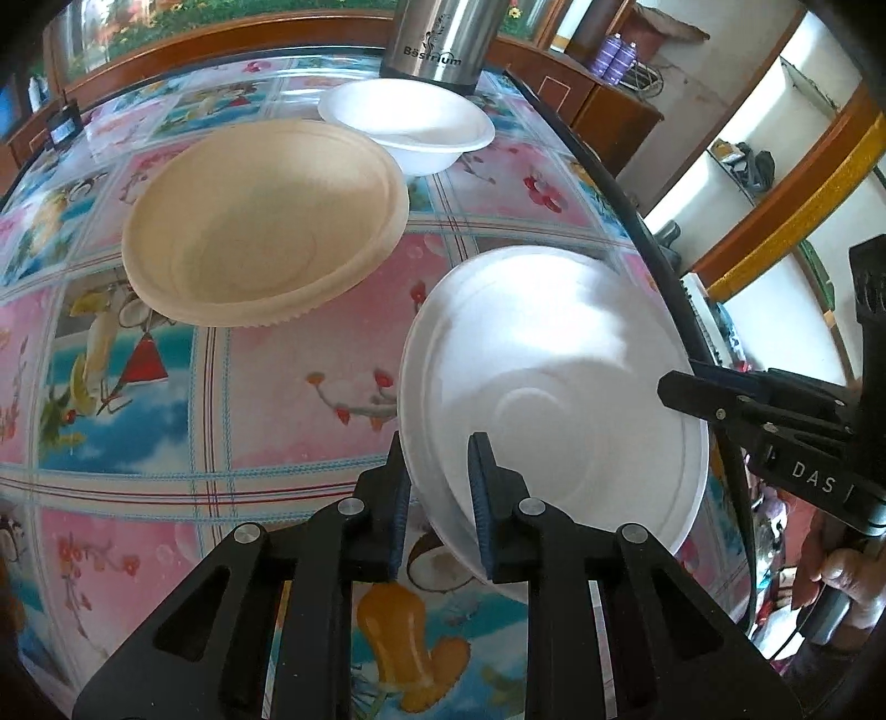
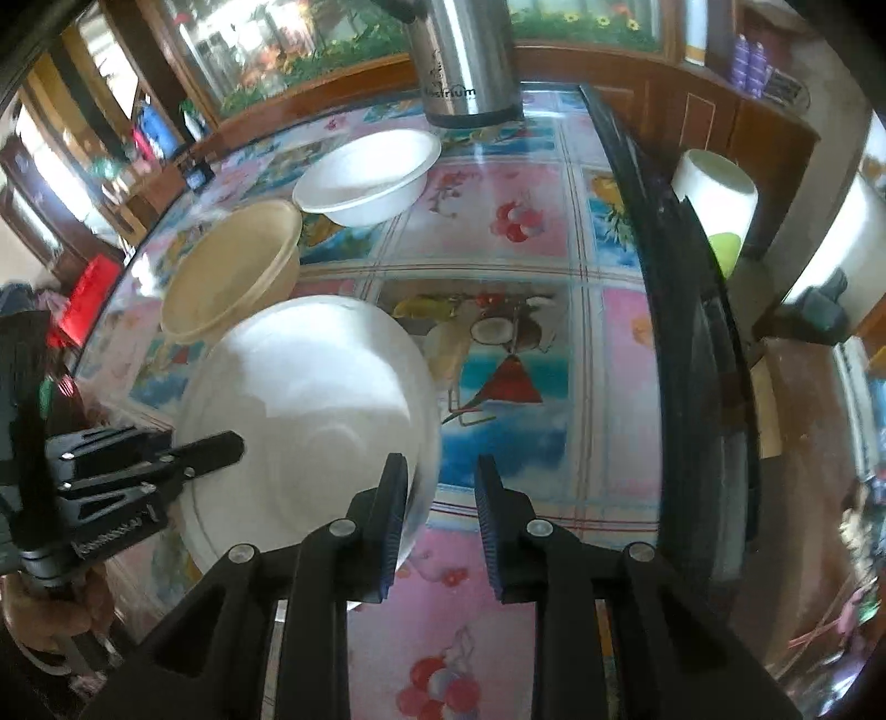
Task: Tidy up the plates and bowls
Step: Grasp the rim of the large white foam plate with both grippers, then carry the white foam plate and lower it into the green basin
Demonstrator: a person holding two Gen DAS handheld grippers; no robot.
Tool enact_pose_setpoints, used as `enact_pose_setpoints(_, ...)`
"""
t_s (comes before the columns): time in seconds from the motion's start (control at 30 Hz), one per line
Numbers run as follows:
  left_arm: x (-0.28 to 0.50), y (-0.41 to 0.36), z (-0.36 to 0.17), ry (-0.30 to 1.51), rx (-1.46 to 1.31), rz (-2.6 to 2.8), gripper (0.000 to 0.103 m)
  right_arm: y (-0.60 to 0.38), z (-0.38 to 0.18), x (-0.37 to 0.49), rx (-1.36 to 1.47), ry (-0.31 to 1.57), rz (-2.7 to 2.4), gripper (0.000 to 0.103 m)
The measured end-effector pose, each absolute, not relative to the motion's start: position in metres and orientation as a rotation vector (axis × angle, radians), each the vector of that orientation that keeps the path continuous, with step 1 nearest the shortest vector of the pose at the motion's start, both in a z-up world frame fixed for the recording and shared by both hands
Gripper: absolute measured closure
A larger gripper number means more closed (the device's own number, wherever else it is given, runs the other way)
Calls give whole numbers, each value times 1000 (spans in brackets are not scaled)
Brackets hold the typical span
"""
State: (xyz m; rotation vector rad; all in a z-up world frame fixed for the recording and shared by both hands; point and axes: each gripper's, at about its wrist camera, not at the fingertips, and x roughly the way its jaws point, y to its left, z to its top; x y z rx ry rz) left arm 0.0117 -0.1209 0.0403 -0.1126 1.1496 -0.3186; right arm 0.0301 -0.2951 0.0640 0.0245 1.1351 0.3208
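My left gripper (image 1: 440,498) is shut on the rim of a large white foam bowl (image 1: 554,387), holding it tilted above the table; the bowl also shows in the right wrist view (image 2: 310,410), with the left gripper (image 2: 221,446) on its left rim. My right gripper (image 2: 440,515) is open, its left finger beside the bowl's right rim, nothing between the fingers. It shows in the left wrist view (image 1: 686,390) at the bowl's right edge. A tan bowl (image 1: 266,221) and a small white bowl (image 1: 410,122) sit farther back on the table.
A steel flask (image 1: 437,39) stands at the back behind the small white bowl. The table has a colourful picture cloth (image 1: 277,399) under glass with a black edge (image 1: 653,243) on the right. A white container (image 2: 714,199) stands beyond the table's right edge.
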Motion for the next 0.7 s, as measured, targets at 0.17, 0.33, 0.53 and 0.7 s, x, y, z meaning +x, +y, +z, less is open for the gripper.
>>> enact_pose_setpoints(0.17, 8, -124, 44, 1121, -79, -330, 85, -289, 60, 31, -22, 1165, 332, 89)
enact_pose_setpoints(0.33, 10, -118, 44, 1134, -85, -338, 89, -289, 67, 21, -29, 1157, 349, 91)
enact_pose_setpoints(0.53, 4, -103, 45, 1143, -97, -338, 89, -275, 73, 5, -44, 1144, 358, 91)
enact_pose_setpoints(0.7, -11, -82, 52, 1134, -93, -337, 89, -257, 81, -8, -44, 1126, 388, 91)
